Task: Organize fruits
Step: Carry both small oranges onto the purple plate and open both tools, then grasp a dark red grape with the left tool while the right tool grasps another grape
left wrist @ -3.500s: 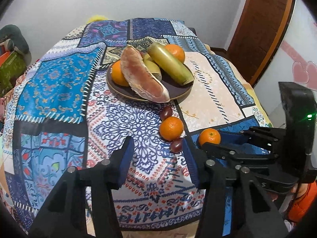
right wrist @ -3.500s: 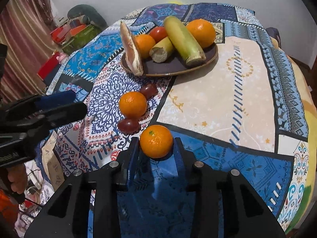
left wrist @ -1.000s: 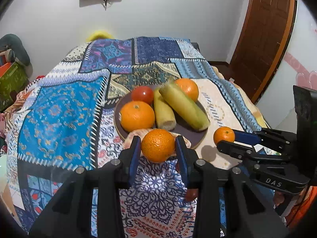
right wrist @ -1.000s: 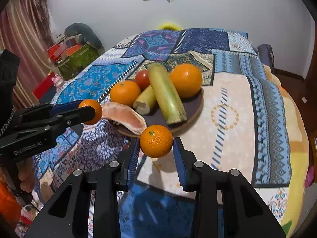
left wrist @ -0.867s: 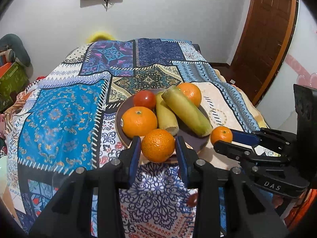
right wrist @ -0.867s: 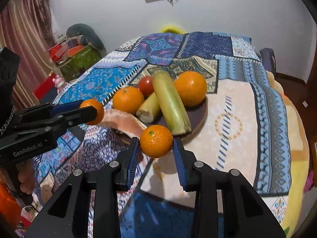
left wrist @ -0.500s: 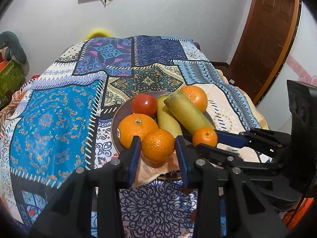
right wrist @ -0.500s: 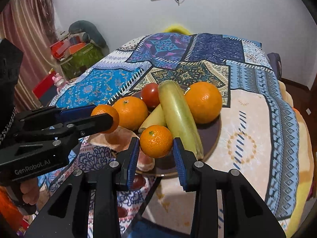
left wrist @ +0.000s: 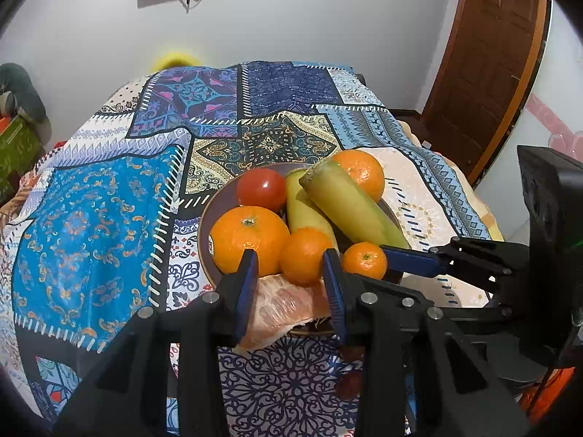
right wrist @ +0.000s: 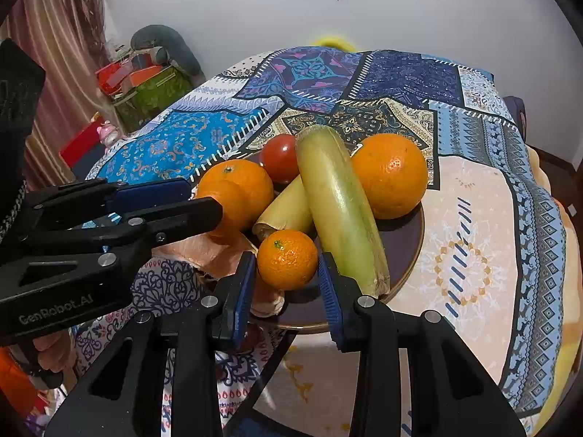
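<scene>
I hold one mandarin in each gripper, and both are now over the near side of the brown plate (right wrist: 408,255). My left gripper (left wrist: 289,271) is clenched on a small mandarin (left wrist: 305,256), which hangs just in front of the large orange (left wrist: 249,240) and above the peeled pomelo piece (left wrist: 280,307) at the near rim. My right gripper (right wrist: 286,275) grasps the other mandarin (right wrist: 287,258), with the long green-yellow fruit (right wrist: 339,200) just to its right and the shorter one (right wrist: 288,207) just beyond it.

I judge that the step in hand is the placing of these two mandarins on the plate. The next move calls for lowering each one into a free gap and then opening the jaws slowly, because the plate is already crowded and a round fruit can roll off the rim.

On the plate I count two large oranges, the second one (right wrist: 390,176) at the far right, one red tomato (right wrist: 280,158), two long green-yellow fruits and one pomelo piece. With my two mandarins, this makes eight fruits. Below my left gripper something small and dark lies on the patterned cloth (left wrist: 91,218) of the surface, but I cannot tell what it is.
</scene>
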Tool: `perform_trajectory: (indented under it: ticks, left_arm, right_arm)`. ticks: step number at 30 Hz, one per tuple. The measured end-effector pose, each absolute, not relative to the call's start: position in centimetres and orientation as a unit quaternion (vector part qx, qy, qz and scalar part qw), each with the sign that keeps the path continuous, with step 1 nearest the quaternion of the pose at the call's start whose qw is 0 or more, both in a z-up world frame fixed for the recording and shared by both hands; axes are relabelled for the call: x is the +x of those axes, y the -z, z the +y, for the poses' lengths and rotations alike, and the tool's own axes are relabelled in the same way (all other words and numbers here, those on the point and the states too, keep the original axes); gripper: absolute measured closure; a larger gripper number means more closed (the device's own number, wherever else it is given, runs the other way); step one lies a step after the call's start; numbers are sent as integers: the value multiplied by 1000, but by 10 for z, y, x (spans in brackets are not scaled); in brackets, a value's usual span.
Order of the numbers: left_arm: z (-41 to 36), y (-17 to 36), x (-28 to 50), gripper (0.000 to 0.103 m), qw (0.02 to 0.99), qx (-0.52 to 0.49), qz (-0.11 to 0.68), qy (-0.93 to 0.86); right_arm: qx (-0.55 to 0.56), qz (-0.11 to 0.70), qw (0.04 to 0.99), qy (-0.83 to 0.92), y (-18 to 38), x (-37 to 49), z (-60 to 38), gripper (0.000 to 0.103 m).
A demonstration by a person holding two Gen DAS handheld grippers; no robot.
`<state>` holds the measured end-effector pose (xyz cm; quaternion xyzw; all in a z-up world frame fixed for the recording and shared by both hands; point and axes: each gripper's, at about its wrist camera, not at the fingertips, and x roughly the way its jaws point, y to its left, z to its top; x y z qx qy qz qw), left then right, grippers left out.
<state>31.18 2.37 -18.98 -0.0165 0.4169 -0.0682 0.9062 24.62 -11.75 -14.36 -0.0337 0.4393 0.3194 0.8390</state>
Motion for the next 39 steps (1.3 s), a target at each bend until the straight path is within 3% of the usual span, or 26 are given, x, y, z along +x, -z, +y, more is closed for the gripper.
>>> perform_trajectory:
  ticks: [8, 23, 39]
  left_arm:
    - [19, 181, 295, 67, 908, -12, 413, 68]
    - [9, 173, 246, 67, 904, -21, 421, 65]
    - [-23, 228, 229, 67, 868, -18, 489, 82]
  right_arm:
    - [-39, 431, 845, -314, 136, 242, -123, 65]
    - [-37, 408, 867, -284, 104, 212, -156, 65]
    - [-48, 417, 865, -277, 104, 186, -176, 64]
